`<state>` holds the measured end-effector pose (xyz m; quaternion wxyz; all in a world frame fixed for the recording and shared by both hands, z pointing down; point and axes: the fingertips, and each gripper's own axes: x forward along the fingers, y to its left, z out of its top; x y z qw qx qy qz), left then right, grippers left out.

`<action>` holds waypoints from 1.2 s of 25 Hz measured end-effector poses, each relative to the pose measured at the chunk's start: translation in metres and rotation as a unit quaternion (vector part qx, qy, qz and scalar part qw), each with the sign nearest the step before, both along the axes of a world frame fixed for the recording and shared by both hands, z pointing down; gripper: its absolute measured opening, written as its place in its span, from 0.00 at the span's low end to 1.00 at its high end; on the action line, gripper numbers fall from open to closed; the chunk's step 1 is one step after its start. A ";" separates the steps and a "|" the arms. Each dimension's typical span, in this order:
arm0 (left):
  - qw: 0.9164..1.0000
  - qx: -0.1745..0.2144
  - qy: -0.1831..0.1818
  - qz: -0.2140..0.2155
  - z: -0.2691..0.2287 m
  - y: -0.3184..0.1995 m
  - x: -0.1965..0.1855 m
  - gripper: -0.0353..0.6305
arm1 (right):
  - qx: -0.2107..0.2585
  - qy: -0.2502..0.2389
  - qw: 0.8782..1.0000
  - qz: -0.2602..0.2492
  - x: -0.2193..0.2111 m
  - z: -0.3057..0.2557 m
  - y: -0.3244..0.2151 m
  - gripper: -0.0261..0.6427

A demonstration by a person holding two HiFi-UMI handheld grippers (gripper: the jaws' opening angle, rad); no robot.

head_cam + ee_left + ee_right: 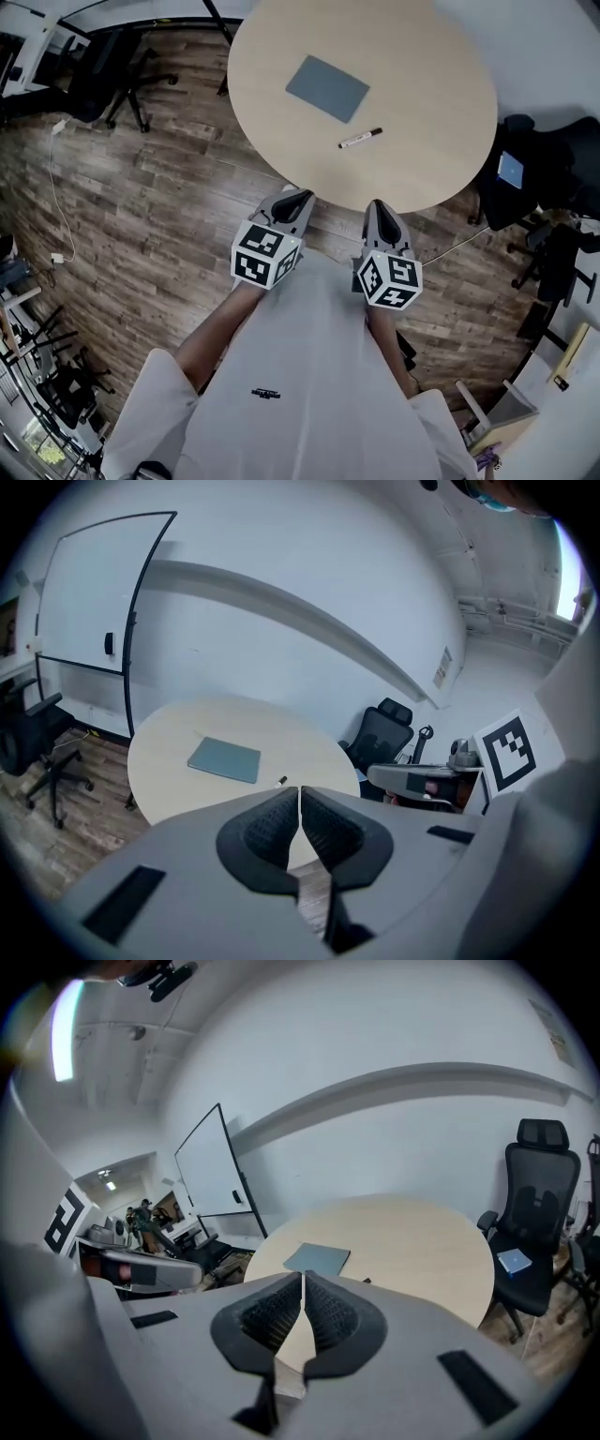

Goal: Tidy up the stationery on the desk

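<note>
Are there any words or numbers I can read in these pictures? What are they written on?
No text here can actually be read.
Small dark print on the white shirt: too small to read.
Pen: any label is too small to read.
Wall sign: too blurred to read.
Grey notebook: no print shows on its cover.

Open tabletop (422, 75) surrounds the notebook (327, 88) and marker (360, 138).

Our right gripper (303, 1281), jaws together and empty, before the round table (422, 1241) with its grey notebook (317, 1258)
</note>
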<state>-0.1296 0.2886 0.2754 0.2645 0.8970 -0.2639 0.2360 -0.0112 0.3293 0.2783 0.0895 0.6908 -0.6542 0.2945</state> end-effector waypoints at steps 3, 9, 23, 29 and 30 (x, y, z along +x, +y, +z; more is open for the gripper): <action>1.000 -0.012 0.001 0.017 0.004 -0.059 -0.009 0.09 | -0.011 -0.007 1.000 0.024 -0.005 0.004 -0.056 0.09; 0.999 -0.024 -0.005 0.046 0.021 -0.133 -0.007 0.09 | -0.024 -0.009 0.998 0.052 -0.005 0.009 -0.129 0.09; 0.999 -0.042 -0.031 -0.013 0.062 -0.226 0.031 0.09 | -0.082 -0.057 0.994 0.033 0.043 0.054 -0.194 0.10; 0.997 -0.053 -0.054 -0.030 0.088 -0.256 0.058 0.09 | -0.092 -0.115 0.989 0.020 0.065 0.087 -0.234 0.28; 0.996 -0.051 -0.060 -0.033 0.093 -0.262 0.064 0.09 | -0.098 -0.120 0.988 0.019 0.070 0.095 -0.241 0.28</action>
